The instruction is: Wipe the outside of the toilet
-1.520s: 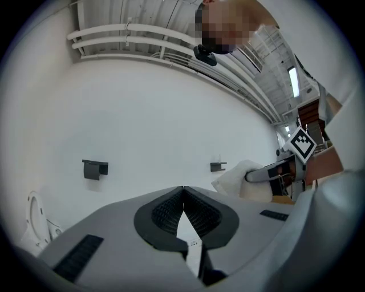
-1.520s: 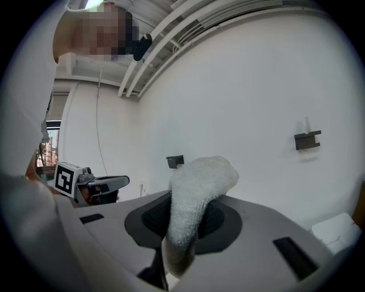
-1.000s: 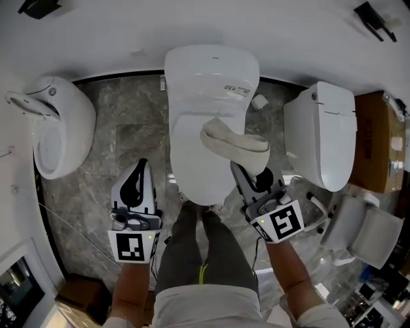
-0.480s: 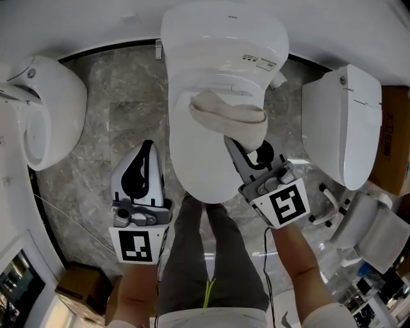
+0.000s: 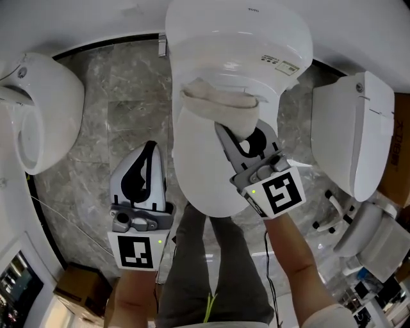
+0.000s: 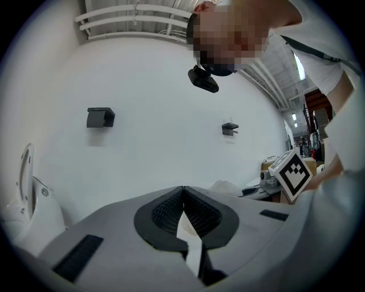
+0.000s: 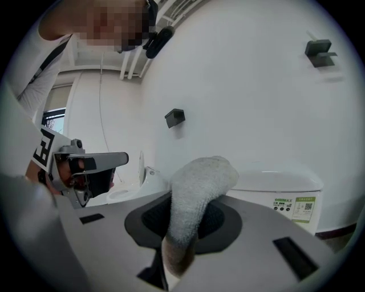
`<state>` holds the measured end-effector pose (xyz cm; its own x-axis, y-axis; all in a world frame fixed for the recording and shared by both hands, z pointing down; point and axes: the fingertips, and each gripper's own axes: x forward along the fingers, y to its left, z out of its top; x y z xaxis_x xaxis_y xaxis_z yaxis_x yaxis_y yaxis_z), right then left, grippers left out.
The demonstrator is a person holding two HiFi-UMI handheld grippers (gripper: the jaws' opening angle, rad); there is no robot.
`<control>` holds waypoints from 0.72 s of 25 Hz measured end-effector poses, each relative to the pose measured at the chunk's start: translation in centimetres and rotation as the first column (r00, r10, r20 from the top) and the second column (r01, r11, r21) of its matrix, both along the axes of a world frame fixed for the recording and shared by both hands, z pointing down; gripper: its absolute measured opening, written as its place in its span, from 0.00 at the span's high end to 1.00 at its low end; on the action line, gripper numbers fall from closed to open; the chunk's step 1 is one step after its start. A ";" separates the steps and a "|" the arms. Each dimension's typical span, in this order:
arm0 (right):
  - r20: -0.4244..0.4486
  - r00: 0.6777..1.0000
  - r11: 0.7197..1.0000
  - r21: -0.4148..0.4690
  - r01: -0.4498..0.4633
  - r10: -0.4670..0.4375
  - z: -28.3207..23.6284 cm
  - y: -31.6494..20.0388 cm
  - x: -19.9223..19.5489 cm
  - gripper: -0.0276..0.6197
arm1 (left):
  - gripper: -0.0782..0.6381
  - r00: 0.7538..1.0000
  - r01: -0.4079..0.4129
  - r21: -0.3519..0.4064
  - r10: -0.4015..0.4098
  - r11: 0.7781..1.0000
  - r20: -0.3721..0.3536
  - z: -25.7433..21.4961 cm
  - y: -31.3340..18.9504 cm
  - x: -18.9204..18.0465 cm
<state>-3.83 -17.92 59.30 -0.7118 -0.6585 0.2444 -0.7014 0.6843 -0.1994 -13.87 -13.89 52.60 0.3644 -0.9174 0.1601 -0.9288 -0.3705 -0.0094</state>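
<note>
Clamps the cloth in the right gripper, on top of the toilet; holds the left gripper beside it, jaws together, empty.

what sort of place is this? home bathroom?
Probably a sanitary-ware showroom or test bay, not a home bathroom: the toilet has a second toilet and a third white fixture close beside it, unpartitioned, plus a cardboard box.

Rt of the fingertips of your right gripper, the toilet tank carries a white sticker: green print ending "MAX" + a QR code, rest too small to read. Tank-top logo: unreadable. Marker cubes: b/w square codes, no letters.
</note>
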 end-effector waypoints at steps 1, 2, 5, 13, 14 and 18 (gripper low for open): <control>-0.004 1.000 1.000 -0.001 0.001 -0.001 0.7 -0.6 -0.4 0.82 | 0.87 1.000 0.001 -0.001 -0.001 1.000 0.002 0.5 -0.4 -0.2; -0.010 1.000 1.000 0.000 0.004 -0.004 1.4 -1.2 -0.8 0.82 | 0.87 1.000 0.003 -0.002 -0.003 1.000 0.003 1.0 -0.7 -0.4; -0.007 1.000 1.000 -0.001 0.018 -0.018 3.2 -2.7 -2.2 0.82 | 0.87 1.000 0.004 -0.011 -0.004 1.000 0.007 2.5 -1.3 -0.9; 0.048 0.999 0.996 -0.084 0.012 -0.008 8.0 -5.6 -5.2 0.82 | 0.87 1.000 0.017 -0.034 -0.017 0.999 0.008 6.3 -3.2 -1.6; 0.052 0.999 0.996 -0.093 0.009 -0.004 8.6 -5.8 -5.5 0.82 | 0.87 1.000 0.018 -0.035 -0.018 0.999 0.006 6.6 -3.4 -1.6; 0.035 0.999 0.995 -0.095 -0.009 0.012 10.3 -7.4 -6.8 0.82 | 0.87 1.000 0.012 -0.040 -0.011 0.999 0.014 7.8 -3.9 -2.0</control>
<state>-10.59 -25.29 69.56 -0.7144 -0.6411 0.2804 -0.6998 0.6538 -0.2879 -15.84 -17.83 60.36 0.3514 -0.9143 0.2013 -0.9328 -0.3603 -0.0080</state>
